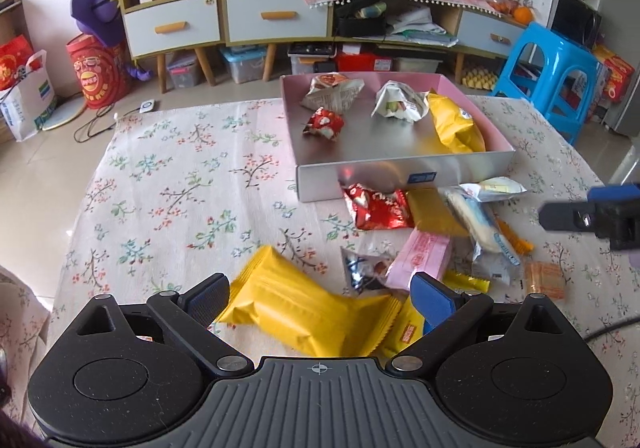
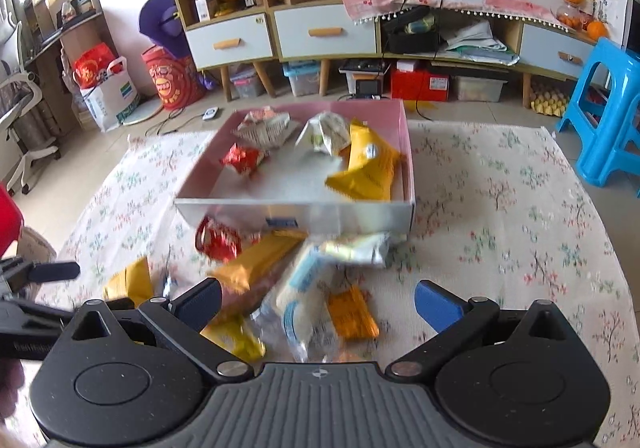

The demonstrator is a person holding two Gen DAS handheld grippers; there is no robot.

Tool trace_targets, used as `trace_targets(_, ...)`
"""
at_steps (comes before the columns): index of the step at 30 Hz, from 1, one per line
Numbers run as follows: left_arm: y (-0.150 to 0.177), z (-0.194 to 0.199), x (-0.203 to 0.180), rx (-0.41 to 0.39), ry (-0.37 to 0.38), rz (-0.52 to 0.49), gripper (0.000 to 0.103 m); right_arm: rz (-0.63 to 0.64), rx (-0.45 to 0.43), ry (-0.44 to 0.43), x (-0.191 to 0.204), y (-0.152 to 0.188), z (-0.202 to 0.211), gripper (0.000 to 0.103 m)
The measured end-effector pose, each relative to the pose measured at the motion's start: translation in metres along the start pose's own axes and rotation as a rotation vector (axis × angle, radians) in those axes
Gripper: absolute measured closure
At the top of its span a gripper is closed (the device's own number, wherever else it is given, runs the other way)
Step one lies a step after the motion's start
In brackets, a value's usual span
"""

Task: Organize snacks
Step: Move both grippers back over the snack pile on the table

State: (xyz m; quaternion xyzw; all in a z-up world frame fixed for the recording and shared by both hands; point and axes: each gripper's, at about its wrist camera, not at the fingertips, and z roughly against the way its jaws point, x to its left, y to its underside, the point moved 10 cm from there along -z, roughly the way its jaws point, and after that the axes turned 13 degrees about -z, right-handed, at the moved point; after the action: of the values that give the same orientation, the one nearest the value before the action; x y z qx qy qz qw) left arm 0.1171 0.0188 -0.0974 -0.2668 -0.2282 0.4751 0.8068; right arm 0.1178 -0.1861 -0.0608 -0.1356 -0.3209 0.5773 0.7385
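A shallow pink-and-silver box (image 1: 400, 171) (image 2: 296, 209) stands on the floral tablecloth and holds several snack packets, among them a yellow bag (image 1: 454, 123) (image 2: 370, 167) and a small red packet (image 1: 323, 122) (image 2: 242, 159). In front of the box lies a loose pile: a red packet (image 1: 378, 207) (image 2: 218, 240), a pink packet (image 1: 422, 260), white-blue packets (image 1: 480, 224) (image 2: 304, 300) and an orange wafer (image 2: 352, 314). My left gripper (image 1: 320, 296) is open, its fingers on either side of a large yellow packet (image 1: 304, 312). My right gripper (image 2: 318, 300) is open above the pile, holding nothing.
The right gripper shows at the right edge of the left wrist view (image 1: 592, 215); the left gripper shows at the left edge of the right wrist view (image 2: 36, 288). Behind the table stand a cabinet with drawers (image 1: 276, 15) and a blue plastic stool (image 1: 548, 75).
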Motion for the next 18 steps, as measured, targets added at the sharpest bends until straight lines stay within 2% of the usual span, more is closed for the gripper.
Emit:
trace_targets(10, 0.007, -0.008, 0.014, 0.027, 0.021, 0.099, 0.005, 0.131, 0.014, 0.010, -0.022, 0.033, -0.001, 0.008)
trace_targets(18, 0.023, -0.033, 0.033, 0.106, 0.003, 0.340, 0.005, 0.163, 0.055, 0.016, -0.032, 0.046, -0.014, 0.008)
